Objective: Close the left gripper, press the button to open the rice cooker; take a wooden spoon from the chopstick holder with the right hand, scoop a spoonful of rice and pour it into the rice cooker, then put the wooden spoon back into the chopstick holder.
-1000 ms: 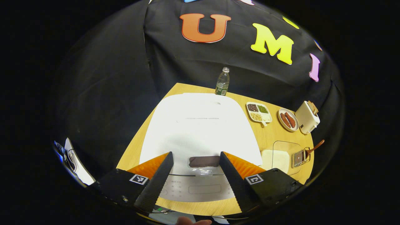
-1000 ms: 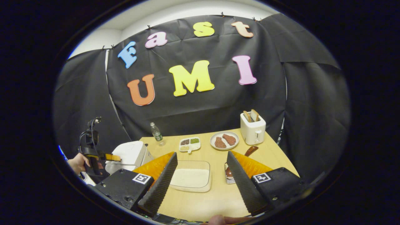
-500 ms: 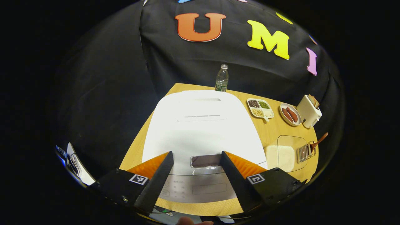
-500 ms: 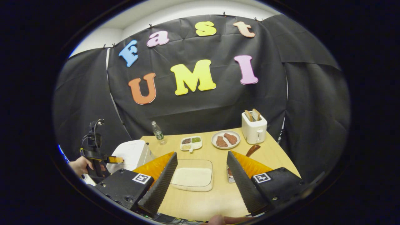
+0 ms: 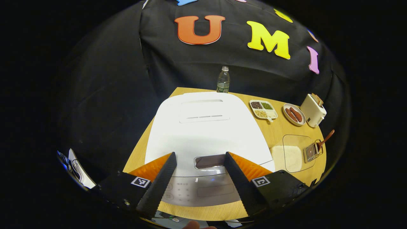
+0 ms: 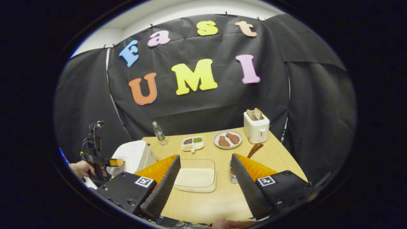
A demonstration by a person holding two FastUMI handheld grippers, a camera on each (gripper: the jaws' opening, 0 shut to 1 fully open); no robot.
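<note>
The white rice cooker point(image 5: 206, 127) stands shut on the wooden table, close below my left gripper point(image 5: 198, 167). That gripper is open, its fingers straddling the cooker's dark front button point(image 5: 210, 161) from above. My right gripper point(image 6: 203, 171) is open over the table's near edge, with the glass dish of rice point(image 6: 195, 178) showing between its fingers. The wooden spoon point(image 6: 254, 150) leans in the wire chopstick holder point(image 6: 233, 178), partly hidden behind the right finger. The rice cooker point(image 6: 133, 156) and the left gripper point(image 6: 109, 163) in a hand appear at the left of the right gripper view.
At the back of the table stand a water bottle point(image 6: 158, 131), a divided dish of beans point(image 6: 192, 143), a plate with two pieces of meat point(image 6: 228, 139) and a white toaster point(image 6: 256, 128). The rice dish point(image 5: 292, 152) and holder point(image 5: 313, 151) lie right of the cooker.
My left gripper has drawn slightly back and up from the cooker, still open. The right gripper has barely shifted.
</note>
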